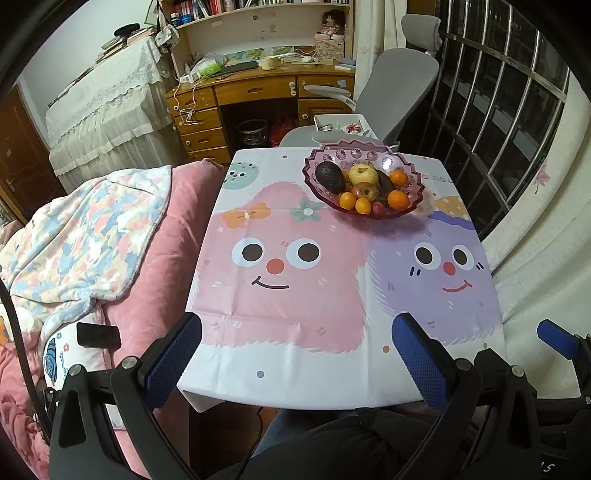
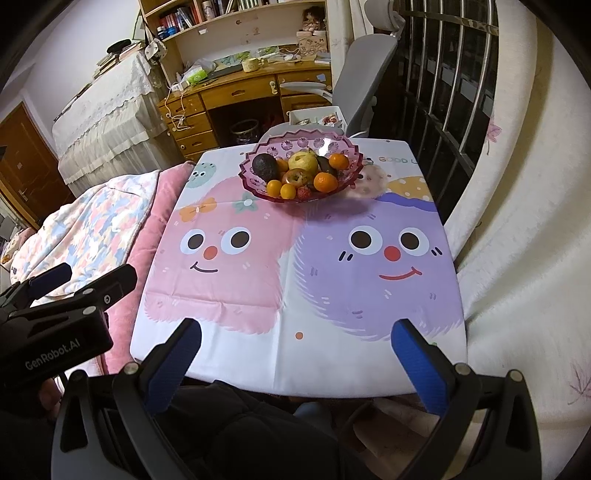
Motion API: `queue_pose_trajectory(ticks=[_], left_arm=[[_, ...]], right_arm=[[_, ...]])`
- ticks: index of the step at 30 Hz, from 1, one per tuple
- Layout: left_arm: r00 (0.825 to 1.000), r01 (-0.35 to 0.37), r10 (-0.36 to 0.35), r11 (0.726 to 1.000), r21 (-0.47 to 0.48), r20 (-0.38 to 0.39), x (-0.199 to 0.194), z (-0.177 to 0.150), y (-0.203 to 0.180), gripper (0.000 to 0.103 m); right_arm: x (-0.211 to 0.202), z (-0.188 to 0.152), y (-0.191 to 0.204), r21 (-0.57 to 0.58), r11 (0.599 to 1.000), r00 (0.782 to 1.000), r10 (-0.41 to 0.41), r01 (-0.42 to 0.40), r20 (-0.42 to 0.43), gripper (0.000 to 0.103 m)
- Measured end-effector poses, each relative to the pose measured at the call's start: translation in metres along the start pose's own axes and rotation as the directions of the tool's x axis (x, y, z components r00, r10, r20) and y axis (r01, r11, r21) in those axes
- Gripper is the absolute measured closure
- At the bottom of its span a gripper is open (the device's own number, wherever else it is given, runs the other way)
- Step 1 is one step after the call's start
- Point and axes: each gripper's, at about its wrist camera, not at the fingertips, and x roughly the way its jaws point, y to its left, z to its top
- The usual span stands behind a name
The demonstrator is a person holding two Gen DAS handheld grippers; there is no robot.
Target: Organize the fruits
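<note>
A scalloped pink translucent plastic bowl [image 1: 413, 202] sits at the bench's [image 1: 295, 362] far edge, heaped with a dark avocado [image 1: 329, 177], a yellow apple [image 1: 364, 174], a reddish apple [image 1: 365, 192], several oranges [image 1: 398, 199] and a strawberry [image 1: 377, 209]. Well short of the bowl, the left gripper [image 1: 295, 354] and right gripper [image 2: 295, 360] both hover with blue-padded fingers apart, empty.

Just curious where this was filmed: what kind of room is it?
Most likely a bedroom at home: a bed with a pink blanket beside the small table, a wooden desk with bookshelves, and a bowl of fruit.
</note>
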Motion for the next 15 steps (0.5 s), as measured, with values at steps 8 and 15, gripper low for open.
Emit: queue_pose_trajectory(ticks=[8,15], left_arm=[[1.0,-0.001,0.001,1.0,0.0,-0.004,0.0029,0.003,-0.0017,0.001],[1.0,-0.004,0.004,1.0,0.001,-0.004,0.0037,0.0036,-0.0022,0.001]], right_arm=[[0.0045,0.006,-0.0012,-0.004,1.0,1.0,0.003,-0.003,-0.007,0.0],[0.0062,0.0085,-0.0038,-0.003,1.0,1.0,0.006,-0.006,-0.01,0.0]])
